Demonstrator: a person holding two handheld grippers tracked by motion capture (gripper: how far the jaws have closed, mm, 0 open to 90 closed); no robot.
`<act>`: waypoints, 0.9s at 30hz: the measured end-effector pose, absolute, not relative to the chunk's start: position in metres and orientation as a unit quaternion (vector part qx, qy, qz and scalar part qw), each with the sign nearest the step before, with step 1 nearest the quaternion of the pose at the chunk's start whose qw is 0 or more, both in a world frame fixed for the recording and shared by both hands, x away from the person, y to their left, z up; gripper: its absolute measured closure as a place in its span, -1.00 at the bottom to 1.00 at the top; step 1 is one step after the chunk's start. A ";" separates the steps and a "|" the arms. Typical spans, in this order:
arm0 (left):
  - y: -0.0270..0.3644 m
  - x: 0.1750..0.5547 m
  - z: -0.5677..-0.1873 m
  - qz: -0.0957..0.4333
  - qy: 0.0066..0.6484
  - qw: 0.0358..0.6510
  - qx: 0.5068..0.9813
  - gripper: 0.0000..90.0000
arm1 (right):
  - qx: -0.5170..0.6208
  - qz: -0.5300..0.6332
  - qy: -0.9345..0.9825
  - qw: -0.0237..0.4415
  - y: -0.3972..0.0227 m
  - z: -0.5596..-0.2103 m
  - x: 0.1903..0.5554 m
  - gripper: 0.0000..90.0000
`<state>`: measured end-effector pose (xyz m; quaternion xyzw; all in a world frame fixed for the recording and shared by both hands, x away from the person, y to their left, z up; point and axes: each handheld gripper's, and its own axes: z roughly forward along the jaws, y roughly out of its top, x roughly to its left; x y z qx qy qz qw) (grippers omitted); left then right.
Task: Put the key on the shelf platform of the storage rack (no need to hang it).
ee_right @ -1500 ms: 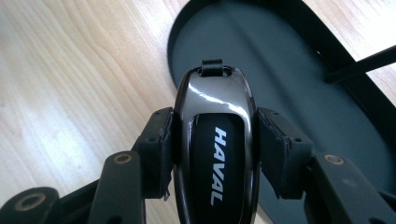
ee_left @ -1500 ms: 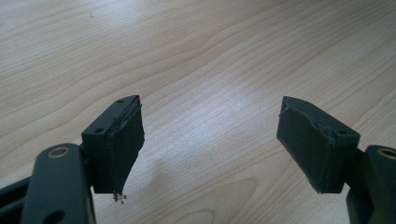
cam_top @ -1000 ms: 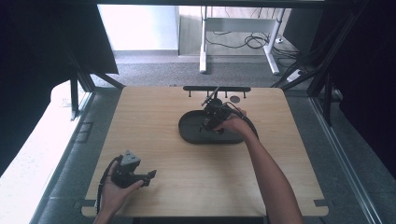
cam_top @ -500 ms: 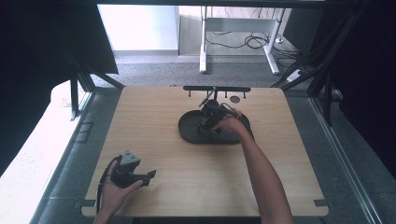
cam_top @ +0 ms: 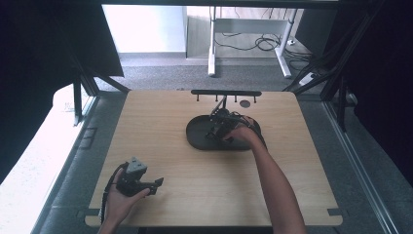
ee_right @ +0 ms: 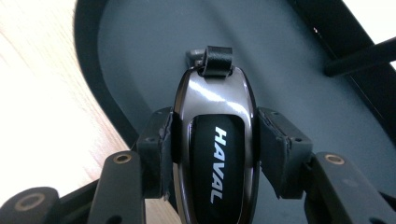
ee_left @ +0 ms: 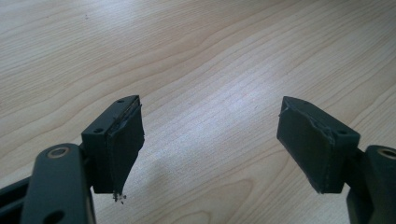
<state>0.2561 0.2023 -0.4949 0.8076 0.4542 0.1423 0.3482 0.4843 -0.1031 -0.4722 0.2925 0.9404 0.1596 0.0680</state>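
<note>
The right gripper (ee_right: 215, 154) pinches a HAVAL car key fob (ee_right: 214, 140) across its width, long axis running straight out between the jaws, over the dark oval tray (ee_right: 140, 42); the left gripper (ee_left: 210, 154), spread empty, rests well apart over bare table (ee_left: 196, 51).

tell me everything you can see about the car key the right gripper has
The car key is a glossy dark fob with rounded, metallic-looking edges and a black centre panel that reads HAVAL in white letters. A short black strap loop sits at its far end. The right gripper is shut on it, one pad pressed on each long side. It is over the dark oval tray; whether its far end rests on the tray floor cannot be told. In the high view the hand hides it.
</note>
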 end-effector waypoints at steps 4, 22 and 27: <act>0.203 0.256 -0.495 0.142 0.454 0.349 0.808 -0.49 | 0.286 0.151 0.944 0.072 -0.105 -0.480 0.485 0.09; 0.204 0.257 -0.495 0.141 0.456 0.348 0.807 -0.49 | 0.293 0.125 0.943 0.094 -0.113 -0.501 0.490 0.09; 0.204 0.257 -0.496 0.141 0.455 0.348 0.808 -0.49 | 0.304 0.128 0.939 0.092 -0.117 -0.504 0.491 0.07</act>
